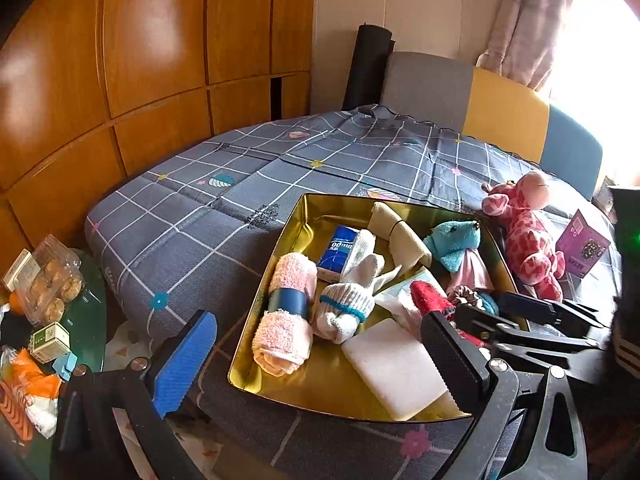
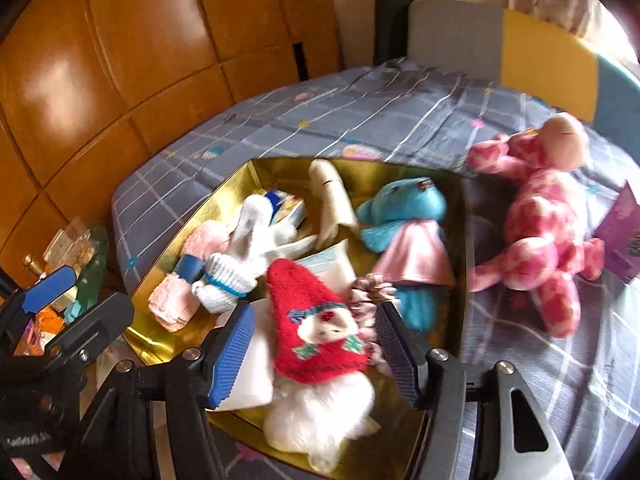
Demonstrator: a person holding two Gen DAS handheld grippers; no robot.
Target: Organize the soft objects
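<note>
Over a gold-lined rectangular metal tin set on a bed with a grey checked cover, the right gripper stands with its jaws parted on either side of a fluffy red-and-white Christmas sock with a snowman face. Neither ribbed pad presses on the sock, which lies in the tin's near corner, its red part partly across a white foam block and its white cuff near the front wall. The left gripper hangs at the tin's near-left corner, jaws at their widest and empty.

The risk, judging from this, is a snag: the sock's long pile lies close to both pads, and a lift away could drag it back out or tip it over the low front wall. A pink ruffled scrunchie sits just beside the right pad and could catch too.

The tin is already crowded with a rolled pink towel in a blue band, rolled white socks, a blue tissue pack and a turquoise plush bear in a pink satin cape.

A pink-spotted plush giraffe lies outside on the cover to the tin's right, not yet packed; it is bulky, and squeezing it in may push smaller pieces over the rim.
</note>
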